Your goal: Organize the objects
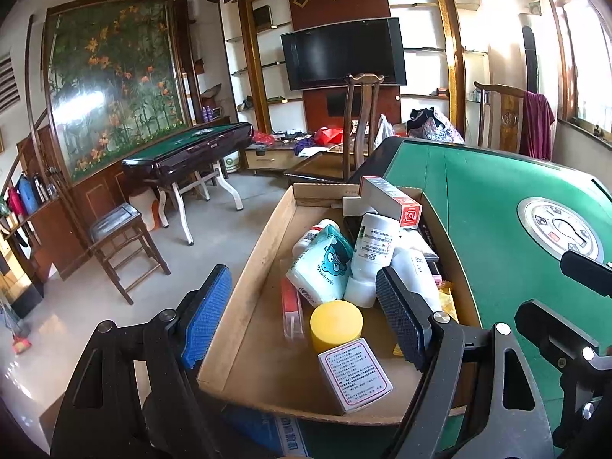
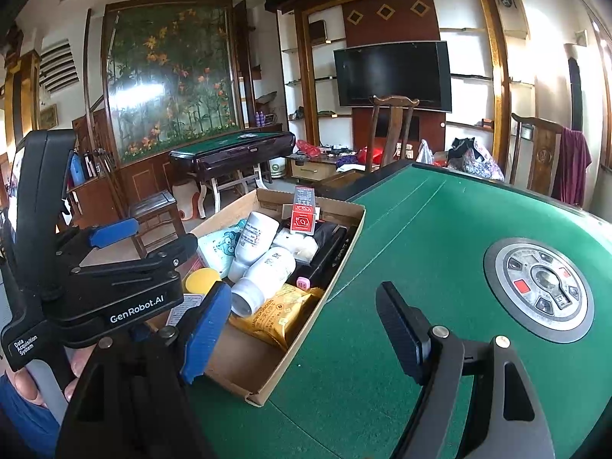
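A shallow cardboard box (image 1: 244, 267) sits on the left part of the green mahjong table (image 1: 497, 199) and holds white bottles (image 1: 373, 252), a tissue pack (image 1: 325, 267), a yellow lid (image 1: 336, 323), a small labelled carton (image 1: 355, 373) and a red and white box (image 1: 394, 201). My left gripper (image 1: 302, 317) is open and empty, hovering over the box's near end. My right gripper (image 2: 306, 329) is open and empty, above the box's near right corner (image 2: 264, 390) and the felt. The left gripper (image 2: 126, 244) also shows in the right wrist view. A yellow snack packet (image 2: 283, 310) lies in the box.
A round metal control panel (image 2: 539, 287) sits in the table's middle. Wooden chairs (image 1: 357, 130) stand behind the table. A second mahjong table (image 1: 191, 149) and a chair (image 1: 122, 241) stand on the tiled floor at left. A TV (image 1: 344, 51) hangs on the far wall.
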{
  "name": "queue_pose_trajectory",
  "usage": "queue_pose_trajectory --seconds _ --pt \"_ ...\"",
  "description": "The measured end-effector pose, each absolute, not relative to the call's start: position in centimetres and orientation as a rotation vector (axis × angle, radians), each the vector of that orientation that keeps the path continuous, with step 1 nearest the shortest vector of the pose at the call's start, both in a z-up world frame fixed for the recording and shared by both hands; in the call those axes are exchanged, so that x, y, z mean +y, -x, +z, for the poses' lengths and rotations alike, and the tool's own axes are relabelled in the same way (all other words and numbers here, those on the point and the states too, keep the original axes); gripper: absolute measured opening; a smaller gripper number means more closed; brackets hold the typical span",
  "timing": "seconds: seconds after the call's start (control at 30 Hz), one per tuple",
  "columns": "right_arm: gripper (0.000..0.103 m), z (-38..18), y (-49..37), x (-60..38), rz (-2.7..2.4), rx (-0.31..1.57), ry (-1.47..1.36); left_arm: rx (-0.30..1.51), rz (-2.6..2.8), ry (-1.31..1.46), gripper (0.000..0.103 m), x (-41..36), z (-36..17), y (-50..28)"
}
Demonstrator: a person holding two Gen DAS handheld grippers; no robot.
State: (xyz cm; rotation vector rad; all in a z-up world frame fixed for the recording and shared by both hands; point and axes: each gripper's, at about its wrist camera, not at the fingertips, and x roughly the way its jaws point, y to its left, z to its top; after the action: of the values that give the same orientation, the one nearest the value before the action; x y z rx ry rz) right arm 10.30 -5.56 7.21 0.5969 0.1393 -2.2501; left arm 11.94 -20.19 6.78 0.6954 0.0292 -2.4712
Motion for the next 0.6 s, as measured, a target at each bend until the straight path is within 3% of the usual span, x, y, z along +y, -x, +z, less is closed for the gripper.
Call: queue_pose_trajectory --seconds 0.6 --pt "0.078 7.05 -10.43 -5.70 -2.244 0.146 -0.598 0.034 -2.462 -0.700 0.079 -20.25 6.59 -12.34"
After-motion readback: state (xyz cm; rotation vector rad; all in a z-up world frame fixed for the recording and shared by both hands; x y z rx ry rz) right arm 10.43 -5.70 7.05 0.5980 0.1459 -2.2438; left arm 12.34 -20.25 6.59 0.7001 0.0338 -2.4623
